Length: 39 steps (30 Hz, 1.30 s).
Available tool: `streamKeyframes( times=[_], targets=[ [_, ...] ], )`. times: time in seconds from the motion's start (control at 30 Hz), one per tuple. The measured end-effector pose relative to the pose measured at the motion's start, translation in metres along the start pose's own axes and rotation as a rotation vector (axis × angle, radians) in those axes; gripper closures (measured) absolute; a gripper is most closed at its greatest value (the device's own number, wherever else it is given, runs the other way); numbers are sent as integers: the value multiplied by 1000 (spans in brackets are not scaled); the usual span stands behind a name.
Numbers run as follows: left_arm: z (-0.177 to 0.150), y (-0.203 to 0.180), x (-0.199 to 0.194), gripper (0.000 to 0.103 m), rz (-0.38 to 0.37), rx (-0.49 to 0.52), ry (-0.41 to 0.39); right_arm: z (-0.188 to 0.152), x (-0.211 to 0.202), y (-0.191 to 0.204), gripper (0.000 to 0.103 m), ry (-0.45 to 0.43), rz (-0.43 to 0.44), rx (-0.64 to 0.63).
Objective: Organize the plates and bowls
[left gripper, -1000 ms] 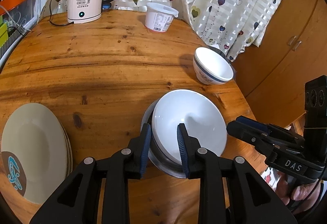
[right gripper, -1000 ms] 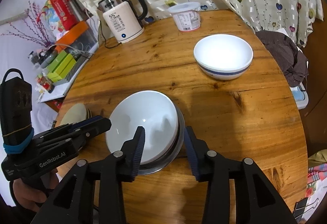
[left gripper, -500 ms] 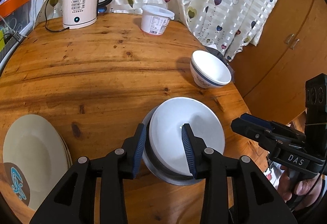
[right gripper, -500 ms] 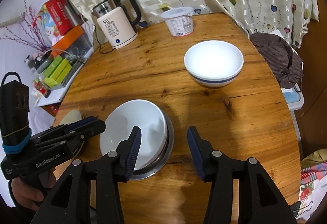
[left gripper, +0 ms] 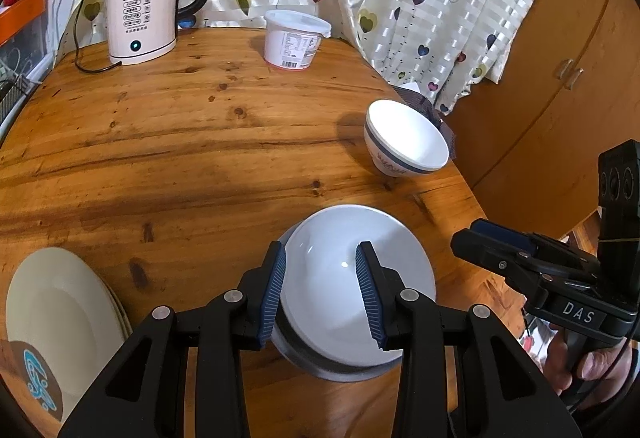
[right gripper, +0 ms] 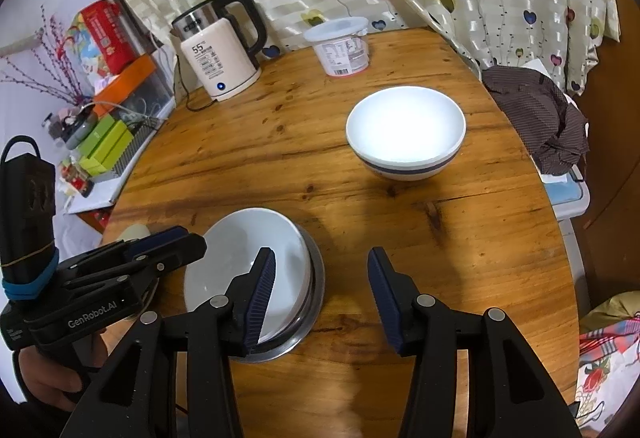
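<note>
Hovering low in the left wrist view, the left gripper (left gripper: 320,288) is seen with its jaws partly parted, having just been opening; the white bowl (left gripper: 352,286) sits between the blue pads, but no pressing contact is shown and nothing is held. That bowl is nested in a metal dish (left gripper: 320,366) at lower centre of the round wooden table (left gripper: 180,158). A second bowl, the blue-banded bowl (left gripper: 404,138), is found at right of centre near the table's edge. One stack of cream plates (left gripper: 56,318) is spotted at lower left; how many plates are in it cannot be told.

In the right wrist view, the right gripper (right gripper: 320,298) is seen moderately parted too, its jaws having just been opening, with only bare tabletop between them and the white bowl just left of the left pad. One electric kettle (right gripper: 224,50) and one lidded plastic tub (right gripper: 340,46) are counted at the upper centre.
</note>
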State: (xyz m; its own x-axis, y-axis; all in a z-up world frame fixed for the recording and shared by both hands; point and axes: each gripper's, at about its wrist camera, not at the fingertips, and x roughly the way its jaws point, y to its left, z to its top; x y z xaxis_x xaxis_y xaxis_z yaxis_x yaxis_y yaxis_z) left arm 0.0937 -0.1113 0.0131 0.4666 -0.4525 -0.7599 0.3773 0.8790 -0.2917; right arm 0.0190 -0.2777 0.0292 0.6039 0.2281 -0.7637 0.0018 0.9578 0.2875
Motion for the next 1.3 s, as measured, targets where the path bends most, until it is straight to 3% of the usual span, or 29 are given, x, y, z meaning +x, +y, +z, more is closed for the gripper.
streamKeyframes(
  times=[1.3],
  targets=[
    [67,-37,50,65,-29,129,52,39,4,-64,55,-52,-91,109]
  ],
)
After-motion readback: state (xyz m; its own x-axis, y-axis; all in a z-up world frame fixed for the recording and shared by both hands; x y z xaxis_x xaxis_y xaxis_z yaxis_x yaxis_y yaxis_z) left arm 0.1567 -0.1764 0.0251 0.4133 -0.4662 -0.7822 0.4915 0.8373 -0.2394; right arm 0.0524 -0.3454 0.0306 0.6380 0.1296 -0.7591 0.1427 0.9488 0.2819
